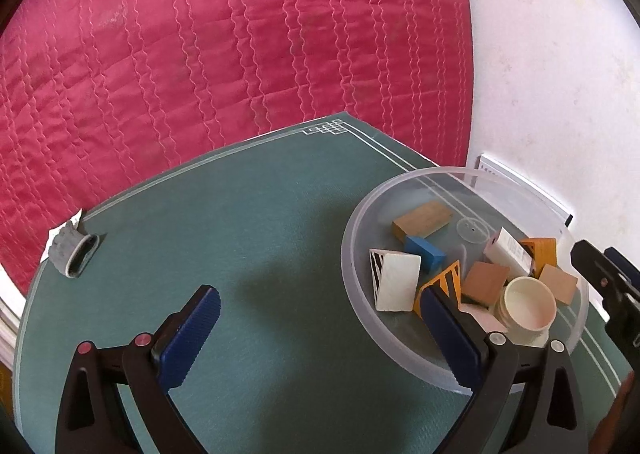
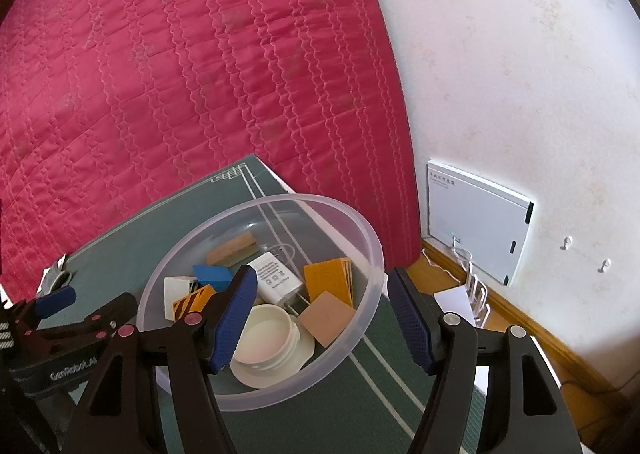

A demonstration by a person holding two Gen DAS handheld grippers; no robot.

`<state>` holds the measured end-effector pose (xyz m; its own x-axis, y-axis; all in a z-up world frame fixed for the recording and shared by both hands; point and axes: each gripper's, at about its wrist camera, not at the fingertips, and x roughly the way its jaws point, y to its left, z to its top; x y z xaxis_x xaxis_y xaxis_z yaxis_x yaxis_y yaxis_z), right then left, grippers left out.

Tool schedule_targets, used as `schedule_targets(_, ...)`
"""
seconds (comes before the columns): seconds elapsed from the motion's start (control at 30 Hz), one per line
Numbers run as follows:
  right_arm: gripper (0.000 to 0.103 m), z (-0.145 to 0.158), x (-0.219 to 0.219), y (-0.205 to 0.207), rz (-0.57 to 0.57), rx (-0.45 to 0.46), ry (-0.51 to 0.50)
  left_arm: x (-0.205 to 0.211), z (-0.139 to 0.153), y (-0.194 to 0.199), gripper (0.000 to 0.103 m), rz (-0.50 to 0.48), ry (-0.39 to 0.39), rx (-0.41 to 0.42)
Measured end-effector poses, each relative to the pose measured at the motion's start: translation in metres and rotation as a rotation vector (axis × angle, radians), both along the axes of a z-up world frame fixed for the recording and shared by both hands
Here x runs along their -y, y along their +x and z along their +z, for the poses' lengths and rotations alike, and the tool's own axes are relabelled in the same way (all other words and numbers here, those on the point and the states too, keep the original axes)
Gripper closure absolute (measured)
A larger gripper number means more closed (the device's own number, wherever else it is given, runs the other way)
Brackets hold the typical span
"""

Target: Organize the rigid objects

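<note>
Quilt (image 1: pixel 200 53): red, behind the mat
Mat (image 1: pixel 260 234): green, under the bowl
Bowl (image 2: pixel 372 254): clear, at mat's right, full of blocks, charger (image 2: pixel 276 278), lid (image 2: pixel 266 338)
Left gripper (image 1: pixel 316 338): jaws wide apart, empty, right finger at the bowl's rim
Right gripper (image 2: pixel 324 318): jaws parted, empty, astride the bowl's near wall
Sock (image 1: pixel 74 250): grey, mat's left edge
</note>
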<state>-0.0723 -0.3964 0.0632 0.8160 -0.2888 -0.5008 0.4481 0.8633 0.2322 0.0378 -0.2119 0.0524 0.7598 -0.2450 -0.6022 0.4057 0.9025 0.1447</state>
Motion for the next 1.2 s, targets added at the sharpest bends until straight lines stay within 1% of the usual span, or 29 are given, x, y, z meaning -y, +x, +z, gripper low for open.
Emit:
schedule_targets(0.03, 0.029, 0.0, 0.0, -0.001, -0.002, 0.001, -0.001, 0.0, 0.0, -0.002, 0.001, -0.001, 0.002, 0.004)
schedule_targets(0.17, 0.021, 0.0, -0.001, -0.005, -0.004, 0.014, -0.01, -0.001, 0.001, -0.008, 0.001, -0.006, 0.007, 0.016)
schedule_targets(0.23, 0.014, 0.001, -0.002, -0.006, 0.004, 0.012, -0.012, 0.0, 0.002, -0.011, 0.001, -0.008, 0.011, 0.022)
schedule_targets(0.5, 0.003, 0.005, -0.01, -0.011, 0.049, -0.013, -0.041, -0.001, 0.002, -0.023, 0.001, -0.015, 0.022, 0.048)
schedule_targets(0.7, 0.003, 0.002, -0.008, -0.016, 0.04, -0.063, -0.054, 0.001, 0.003, -0.029, 0.001, -0.018, 0.028, 0.067)
schedule_targets(0.87, 0.002, 0.005, -0.005, -0.022, 0.012, -0.062, -0.081, 0.003, 0.003, -0.032, 0.001, -0.024, 0.034, 0.069)
schedule_targets(1.2, 0.002, 0.007, -0.02, -0.025, 0.06, -0.078, -0.161, 0.005, 0.001, -0.037, 0.001, -0.03, 0.045, 0.062)
